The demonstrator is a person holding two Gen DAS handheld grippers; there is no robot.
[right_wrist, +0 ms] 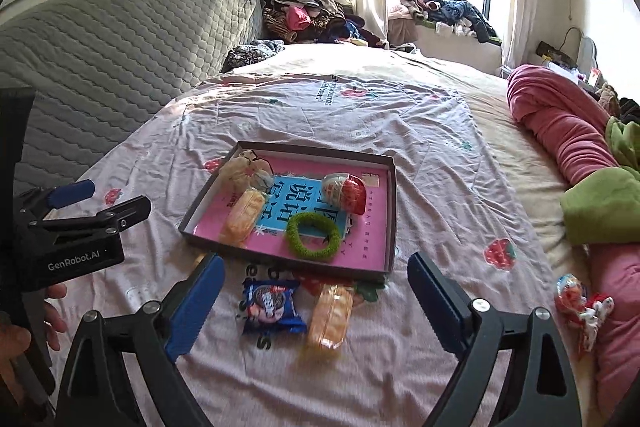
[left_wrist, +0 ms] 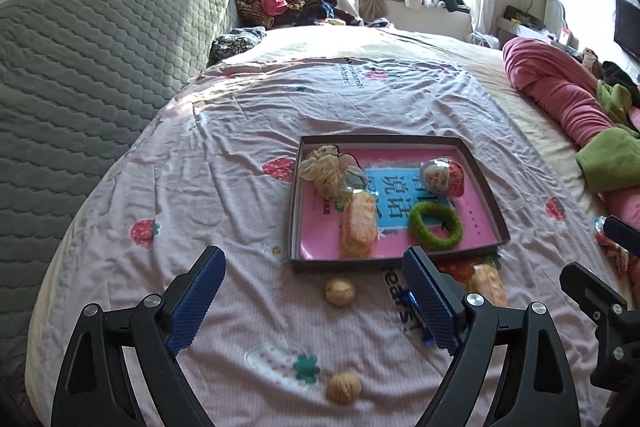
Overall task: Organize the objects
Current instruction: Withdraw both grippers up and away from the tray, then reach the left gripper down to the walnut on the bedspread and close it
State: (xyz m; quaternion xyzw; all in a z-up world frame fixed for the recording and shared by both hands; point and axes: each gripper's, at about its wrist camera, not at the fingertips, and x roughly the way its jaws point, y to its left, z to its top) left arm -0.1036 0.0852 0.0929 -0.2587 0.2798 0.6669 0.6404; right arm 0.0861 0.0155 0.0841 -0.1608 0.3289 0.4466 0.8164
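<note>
A strawberry-print bedspread (left_wrist: 224, 131) lies under me. Left wrist view: my left gripper (left_wrist: 314, 301) gapes wide and empty above two walnuts (left_wrist: 340, 291); I'd centre over one. Right wrist view: my right gripper (right_wrist: 316, 301), wide and empty, frames a blue snack packet (right_wrist: 272, 307) just outside the tray (right_wrist: 394, 187); straddle it squarely.

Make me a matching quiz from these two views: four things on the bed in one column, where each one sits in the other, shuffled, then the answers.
Things:
1. green hair tie
2. blue snack packet
3. walnuts
4. red and white candy

Places:
A. on the sheet, in front of the tray
B. inside the tray
C. by the pink blanket
D. on the sheet below the left gripper

Pairs: 1-B, 2-A, 3-D, 4-C
</note>
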